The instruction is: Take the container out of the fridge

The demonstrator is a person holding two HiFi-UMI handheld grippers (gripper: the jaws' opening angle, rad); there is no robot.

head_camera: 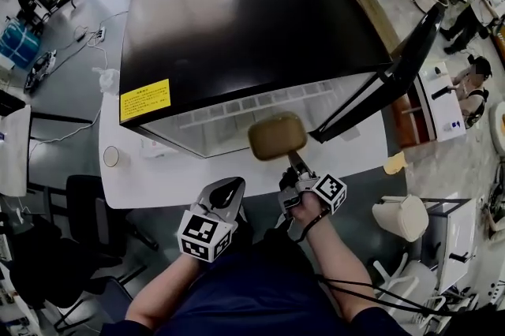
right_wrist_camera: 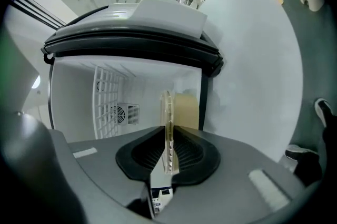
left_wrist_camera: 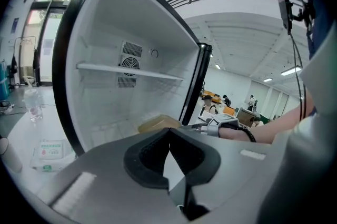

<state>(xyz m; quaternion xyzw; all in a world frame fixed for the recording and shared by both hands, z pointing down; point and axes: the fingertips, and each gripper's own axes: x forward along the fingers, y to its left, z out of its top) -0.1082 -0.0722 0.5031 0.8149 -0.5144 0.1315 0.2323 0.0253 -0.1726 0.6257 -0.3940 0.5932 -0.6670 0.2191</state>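
A tan, rounded container (head_camera: 278, 136) hangs in front of the open mini fridge (head_camera: 237, 19), just outside its white inside. My right gripper (head_camera: 291, 158) is shut on the container's near edge. In the right gripper view, the clear ribbed rim (right_wrist_camera: 168, 133) stands on edge between the pads, with the tan body (right_wrist_camera: 185, 110) beyond. My left gripper (head_camera: 228, 190) hovers lower left of the container, apart from it, shut and holding nothing. The left gripper view shows the container (left_wrist_camera: 158, 123) and the fridge shelf (left_wrist_camera: 129, 71).
The black fridge door (head_camera: 394, 74) stands open to the right. The fridge sits on a white table (head_camera: 158, 184) with a small round disc (head_camera: 111, 156) at its left. A plastic bottle (left_wrist_camera: 32, 104) stands left of the fridge. Chairs and people fill the room's right side.
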